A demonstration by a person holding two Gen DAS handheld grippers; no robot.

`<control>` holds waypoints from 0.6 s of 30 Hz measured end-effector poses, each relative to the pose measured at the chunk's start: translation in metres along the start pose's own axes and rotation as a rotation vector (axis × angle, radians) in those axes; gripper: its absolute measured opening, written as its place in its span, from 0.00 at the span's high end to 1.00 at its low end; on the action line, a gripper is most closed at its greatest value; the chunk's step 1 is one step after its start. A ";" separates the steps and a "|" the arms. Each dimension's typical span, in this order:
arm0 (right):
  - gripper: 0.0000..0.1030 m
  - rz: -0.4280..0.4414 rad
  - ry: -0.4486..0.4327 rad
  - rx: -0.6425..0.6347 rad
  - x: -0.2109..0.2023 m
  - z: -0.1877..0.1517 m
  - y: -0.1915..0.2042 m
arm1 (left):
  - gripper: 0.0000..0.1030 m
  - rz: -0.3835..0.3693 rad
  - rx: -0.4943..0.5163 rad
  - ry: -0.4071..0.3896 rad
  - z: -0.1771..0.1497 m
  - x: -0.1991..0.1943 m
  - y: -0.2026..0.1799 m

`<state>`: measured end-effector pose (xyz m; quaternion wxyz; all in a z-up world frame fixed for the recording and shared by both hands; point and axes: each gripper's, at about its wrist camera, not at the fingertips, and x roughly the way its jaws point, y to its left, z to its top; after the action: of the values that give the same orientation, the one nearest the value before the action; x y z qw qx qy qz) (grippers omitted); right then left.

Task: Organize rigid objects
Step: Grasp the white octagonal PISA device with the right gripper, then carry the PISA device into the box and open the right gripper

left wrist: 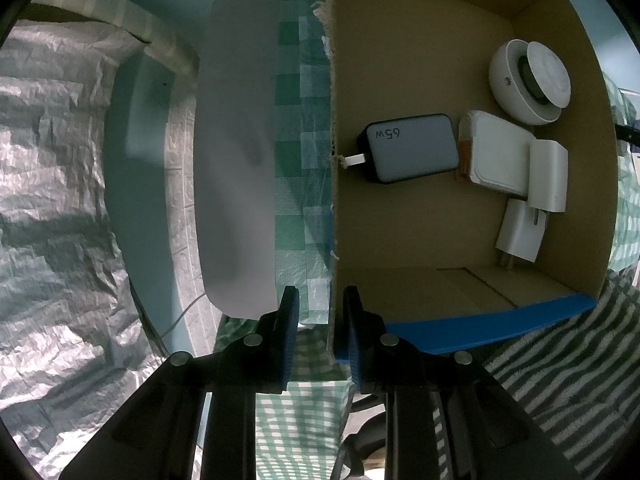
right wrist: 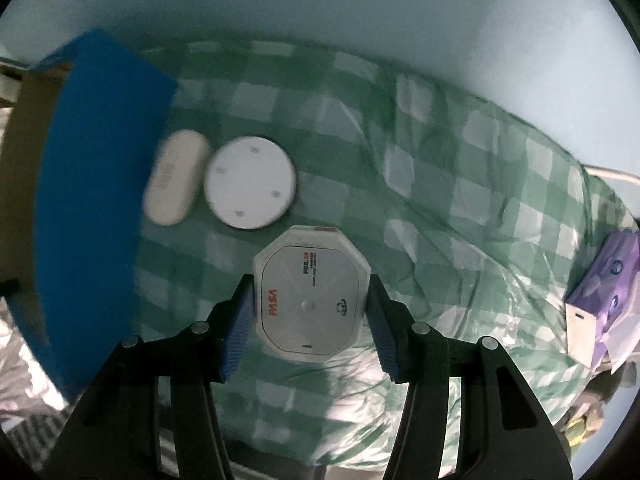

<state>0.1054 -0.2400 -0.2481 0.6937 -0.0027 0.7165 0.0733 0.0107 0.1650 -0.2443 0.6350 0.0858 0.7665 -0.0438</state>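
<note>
Between the fingers of the right gripper (right wrist: 310,316) sits a white octagonal device (right wrist: 310,300) (orange letters on its face), held from both sides above the green checked cloth (right wrist: 460,184), near a round white disc (right wrist: 250,183) and an oval white case (right wrist: 176,182). The left gripper (left wrist: 322,320) has its fingers narrowly apart around the wall of the cardboard box (left wrist: 400,232), and I cannot tell if they press it; inside lie a black charger (left wrist: 412,148) and white adapters (left wrist: 548,176).

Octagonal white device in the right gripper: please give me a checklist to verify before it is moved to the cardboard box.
1. Right gripper pads on both sides of the octagonal device: ok.
2. Grip firm: cannot tell.
3. Left gripper steadies the cardboard box wall: ok, wall sits between its fingers.
4. Free floor in the box near the black charger: ok.
5. Round white disc and oval case out of the path: cannot tell.
</note>
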 end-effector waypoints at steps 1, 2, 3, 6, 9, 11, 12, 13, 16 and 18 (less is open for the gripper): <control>0.48 0.006 -0.005 -0.007 -0.005 0.001 0.004 | 0.78 0.001 0.001 0.001 0.000 0.000 0.000; 0.48 0.013 -0.014 -0.017 -0.013 0.000 0.007 | 0.78 0.001 0.002 0.001 0.000 0.000 0.000; 0.48 0.018 -0.019 -0.027 -0.020 -0.001 0.012 | 0.78 0.001 0.003 0.000 0.000 0.000 0.000; 0.48 0.036 -0.036 -0.055 -0.036 0.001 0.028 | 0.78 0.000 0.003 -0.001 0.000 0.000 0.000; 0.48 0.054 -0.057 -0.089 -0.055 0.003 0.040 | 0.78 0.000 0.004 -0.001 0.000 0.000 0.001; 0.48 0.065 -0.070 -0.116 -0.067 0.006 0.055 | 0.78 0.000 0.004 -0.002 0.000 0.000 0.001; 0.48 0.073 -0.079 -0.132 -0.072 0.007 0.062 | 0.78 0.000 0.004 -0.002 0.000 0.000 0.001; 0.48 0.078 -0.085 -0.144 -0.075 0.007 0.065 | 0.78 -0.001 0.003 -0.002 0.000 0.000 0.001; 0.48 0.095 -0.102 -0.187 -0.081 -0.003 0.090 | 0.78 0.000 0.004 -0.002 0.000 0.000 0.001; 0.48 0.097 -0.106 -0.210 -0.076 -0.003 0.104 | 0.78 0.001 0.006 -0.002 0.000 0.000 0.001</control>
<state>0.0942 -0.1452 -0.1623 0.7221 -0.0368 0.6664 0.1817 0.0108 0.1657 -0.2446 0.6355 0.0878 0.7657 -0.0458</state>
